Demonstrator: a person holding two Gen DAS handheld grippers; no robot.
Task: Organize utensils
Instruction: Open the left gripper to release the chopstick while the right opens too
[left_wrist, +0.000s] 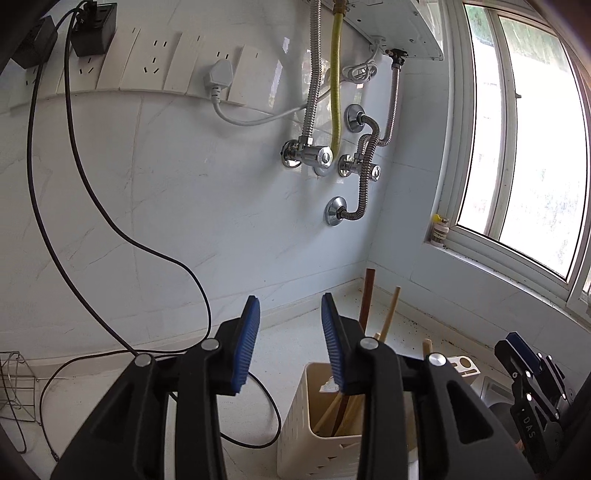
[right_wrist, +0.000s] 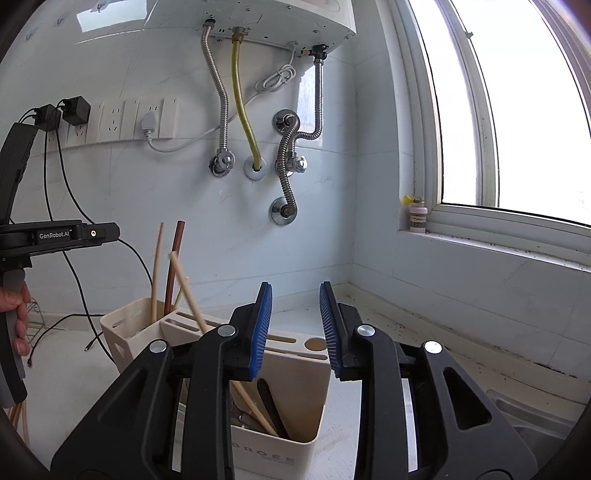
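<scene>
- The likeliest slip, to my eye, was a chopstick (right_wrist: 186, 295) leaning out of the cream utensil holder (right_wrist: 295, 373) being knocked askew if either claw swung low across the rim, since several sticks stood tilted rather than upright.
- A second risk seemed to be the black cable (left_wrist: 177, 266) looping over the table (left_wrist: 288, 343) just left of the left claw; a careless sweep could snag it.
- The left claw (left_wrist: 290, 343) stood partly spread, blue pads apart, with nothing between them and nothing touching them.
- Just below and to the right of it sat the holder's open compartment, with chopsticks and a brown stick (left_wrist: 367, 299) rising behind its right finger.
- The right claw (right_wrist: 295, 328) was likewise partly spread and empty, its pads clear of everything.
- The holder lay directly beneath and ahead of that claw, with a dark-handled utensil (right_wrist: 271, 406) and a pale chopstick resting inside the nearer compartment.
- The utensils appeared already dropped in, so little seemed left to do.
</scene>
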